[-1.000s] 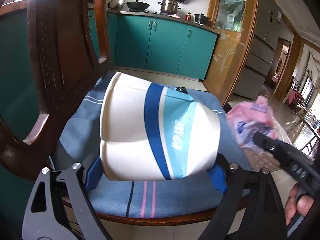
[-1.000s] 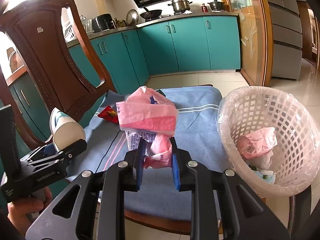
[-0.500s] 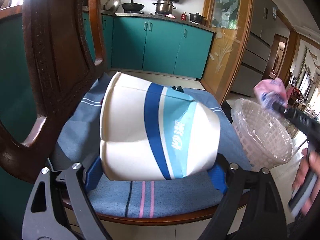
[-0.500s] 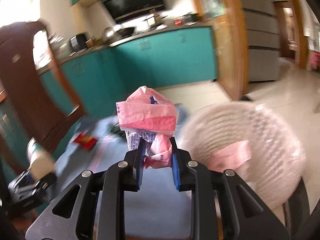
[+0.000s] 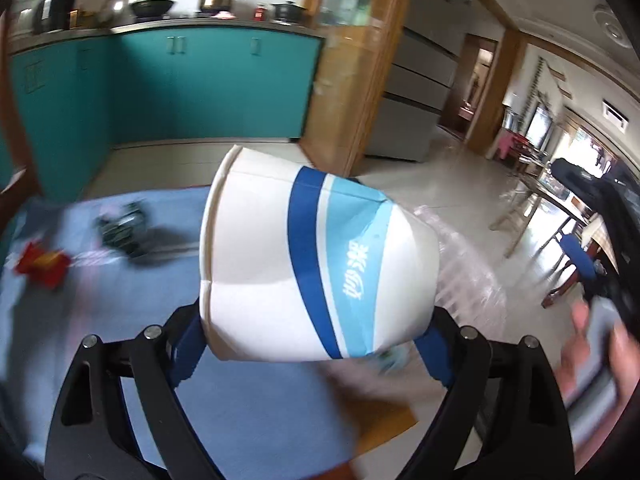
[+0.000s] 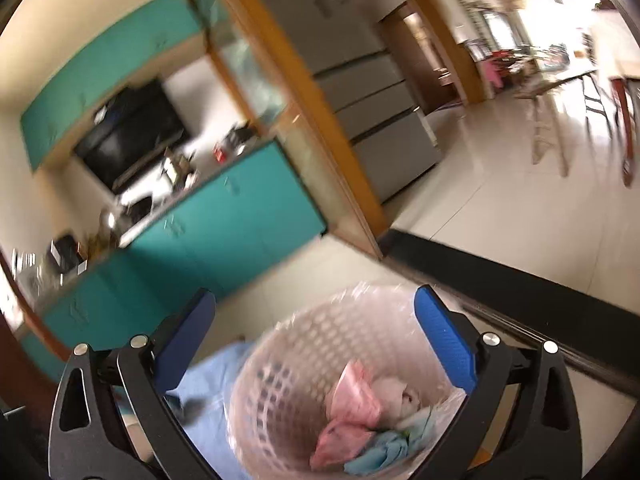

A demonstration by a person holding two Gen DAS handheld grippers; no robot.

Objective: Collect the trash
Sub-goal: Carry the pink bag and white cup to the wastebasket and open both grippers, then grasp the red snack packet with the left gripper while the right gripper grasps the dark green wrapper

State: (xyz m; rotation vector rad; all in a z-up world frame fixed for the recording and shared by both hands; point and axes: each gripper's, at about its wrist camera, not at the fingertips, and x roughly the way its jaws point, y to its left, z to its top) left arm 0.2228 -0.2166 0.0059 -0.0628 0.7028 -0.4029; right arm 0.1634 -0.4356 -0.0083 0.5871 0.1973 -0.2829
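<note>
Left gripper [image 5: 316, 330] — blue pads pinching a white paper bowl [image 5: 316, 264] with blue stripes, lying on its side, rim to the left; the bowl fills the centre of the left wrist view.

Right gripper [image 6: 316, 344] — jaws have just been opening and now stand spread wide, with nothing between the pads; it hangs over the white lattice basket [image 6: 280, 368], which has a clear plastic liner.

Right wrist view only: the basket's contents — a pink plastic bag [image 6: 348, 412], white paper and a light blue scrap — lie at its bottom. A corner of the blue cloth [image 6: 208, 396] shows left of the basket.

Left wrist view only: a red wrapper [image 5: 42, 264] and a small dark item [image 5: 122, 228], both blurred, lie on the blue cloth at the far left. The basket's liner shows just right of the bowl. At the right edge, a hand [image 5: 600, 352] grips the other tool's handle, blurred.

Both views: teal kitchen cabinets [image 5: 168, 80] and pale tiled floor behind.
</note>
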